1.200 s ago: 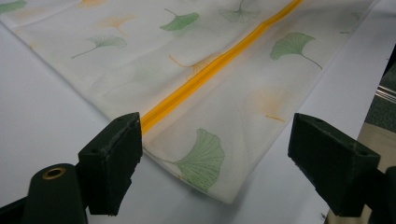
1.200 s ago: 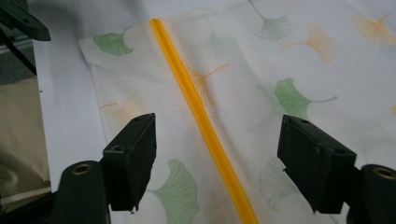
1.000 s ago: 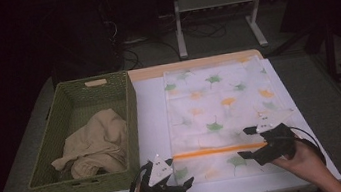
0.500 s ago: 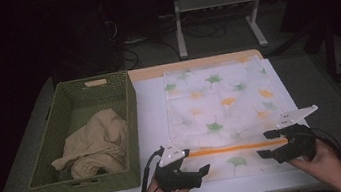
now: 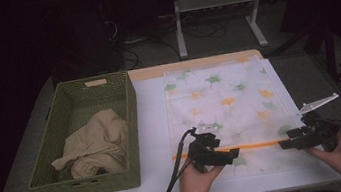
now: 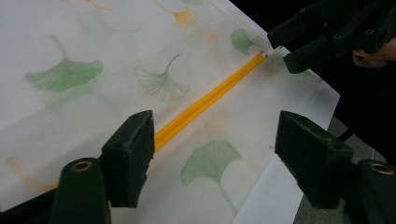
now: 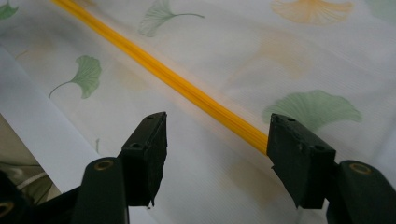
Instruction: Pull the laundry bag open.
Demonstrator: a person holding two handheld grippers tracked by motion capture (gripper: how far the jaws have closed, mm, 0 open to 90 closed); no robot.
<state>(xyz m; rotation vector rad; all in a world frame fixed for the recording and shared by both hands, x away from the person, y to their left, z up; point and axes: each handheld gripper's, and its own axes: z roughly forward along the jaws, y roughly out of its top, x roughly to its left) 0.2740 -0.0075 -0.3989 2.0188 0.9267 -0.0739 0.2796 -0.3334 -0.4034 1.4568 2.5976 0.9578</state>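
A white table [image 5: 153, 128] is seen, with a ginkgo-print bag [image 5: 227, 103] laid flat to the right of the green wicker basket [image 5: 85, 135], its long axis running away from the person. Its orange zip strip [image 5: 256, 145] lies crosswise near the person's end. The left gripper [image 5: 227, 157] is held over the strip's left part, jaws spread apart; the right gripper [image 5: 289, 144] at its right end, jaws likewise apart.

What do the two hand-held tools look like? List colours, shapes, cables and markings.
The left black two-jaw tool has blocky matte jaws, brass-coloured rivets near the jaw bases and a black cable trailing off the table. The right black two-jaw tool looks alike and carries a grey three-cornered plate. No sleeves show.
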